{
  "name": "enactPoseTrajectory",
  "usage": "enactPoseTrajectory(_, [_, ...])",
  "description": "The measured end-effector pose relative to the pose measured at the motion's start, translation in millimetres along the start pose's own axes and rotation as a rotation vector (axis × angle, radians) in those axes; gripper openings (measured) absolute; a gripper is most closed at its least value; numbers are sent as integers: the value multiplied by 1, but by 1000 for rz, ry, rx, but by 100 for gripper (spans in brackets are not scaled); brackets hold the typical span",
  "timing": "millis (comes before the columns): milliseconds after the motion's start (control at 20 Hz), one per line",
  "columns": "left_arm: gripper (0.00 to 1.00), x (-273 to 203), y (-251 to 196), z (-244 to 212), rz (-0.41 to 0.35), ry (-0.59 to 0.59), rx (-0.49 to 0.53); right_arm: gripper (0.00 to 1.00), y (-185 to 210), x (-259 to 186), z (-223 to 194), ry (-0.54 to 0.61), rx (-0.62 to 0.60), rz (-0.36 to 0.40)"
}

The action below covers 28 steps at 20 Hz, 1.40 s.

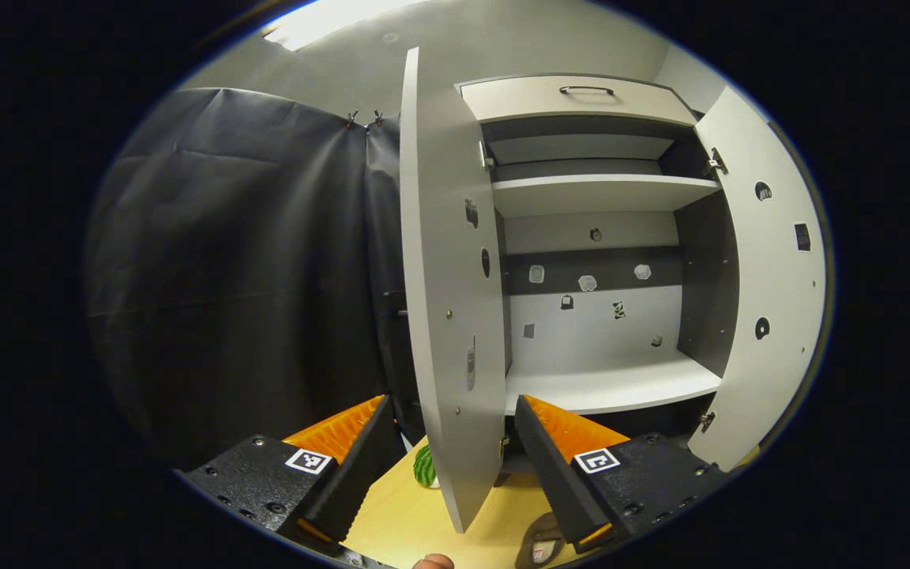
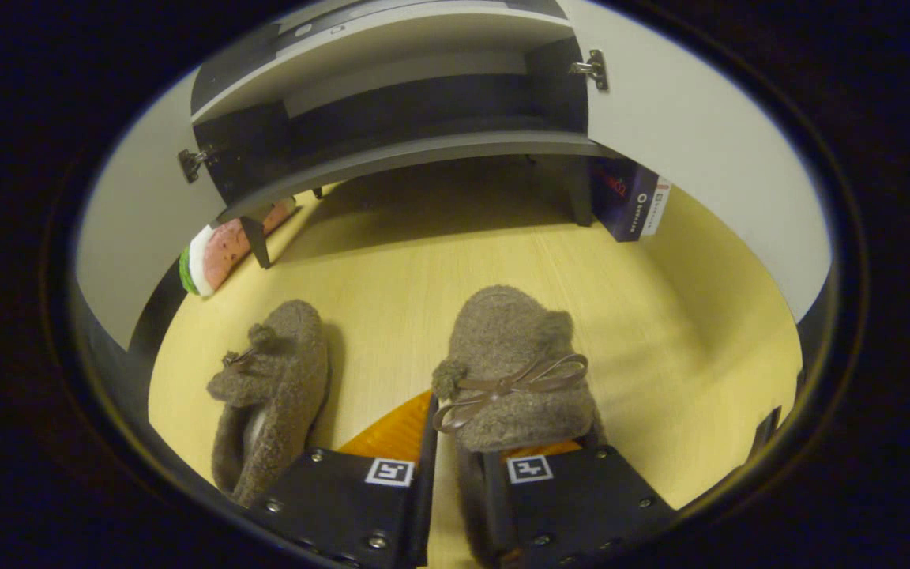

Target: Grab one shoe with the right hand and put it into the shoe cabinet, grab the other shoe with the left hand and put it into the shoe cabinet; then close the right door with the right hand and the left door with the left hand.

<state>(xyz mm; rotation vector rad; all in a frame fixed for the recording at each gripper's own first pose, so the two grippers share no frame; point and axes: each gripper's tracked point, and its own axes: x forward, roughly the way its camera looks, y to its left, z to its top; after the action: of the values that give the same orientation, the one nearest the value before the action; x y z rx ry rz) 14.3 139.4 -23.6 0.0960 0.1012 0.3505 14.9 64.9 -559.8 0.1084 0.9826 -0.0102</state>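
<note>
Two brown fuzzy shoes with bows lie on the yellow floor in front of the shoe cabinet (image 2: 423,154). My right gripper (image 2: 455,419) is down at the right shoe (image 2: 514,363), its fingers nearly together with the shoe's side wall pinched between them. The left shoe (image 2: 273,387) lies free beside it. My left gripper (image 1: 453,399) is held open and empty in front of the cabinet, near the edge of the open left door (image 1: 447,276). The right door (image 1: 771,276) stands open too. The lower shelf (image 1: 613,383) is bare. One shoe (image 1: 542,541) peeks in below.
A watermelon-slice toy (image 2: 210,257) lies on the floor by the cabinet's left leg. A dark box (image 2: 633,201) stands under the right door. A drawer with a handle (image 1: 585,91) tops the cabinet. A fingertip (image 1: 433,561) shows at the bottom edge.
</note>
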Motion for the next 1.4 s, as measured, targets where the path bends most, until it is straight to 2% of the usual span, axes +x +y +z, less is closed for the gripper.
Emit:
enactPoseTrajectory(50, [96,2,1,-1,0,1,-2,29,0,-3,0,5,5,5])
enactPoseTrajectory(100, [96,3,1,-2,-1,2,-4,29,-8,-5,5,-8,6,-27])
enactPoseTrajectory(150, [96,3,1,-4,-5,5,-3,0,-8,-1,4,-3,20,-34])
enactPoseTrajectory(350, [96,6,-4,-8,-25,14,-2,2,-10,-7,15,-19,52,-38])
enactPoseTrajectory(600, [96,10,-7,-10,-42,13,-8,2,0,-44,70,-130,55,-20])
enactPoseTrajectory(850, [96,11,-5,-12,-45,11,-22,2,27,-109,169,-299,52,39])
enactPoseTrajectory(1100, [96,7,-1,-17,-40,18,-53,2,64,-163,288,-468,-26,108])
enactPoseTrajectory(1300, [94,-2,11,-23,-17,26,-67,2,79,-166,382,-560,-72,118])
enactPoseTrajectory(1400, [96,-6,20,-27,6,35,-70,2,84,-160,422,-585,-82,121])
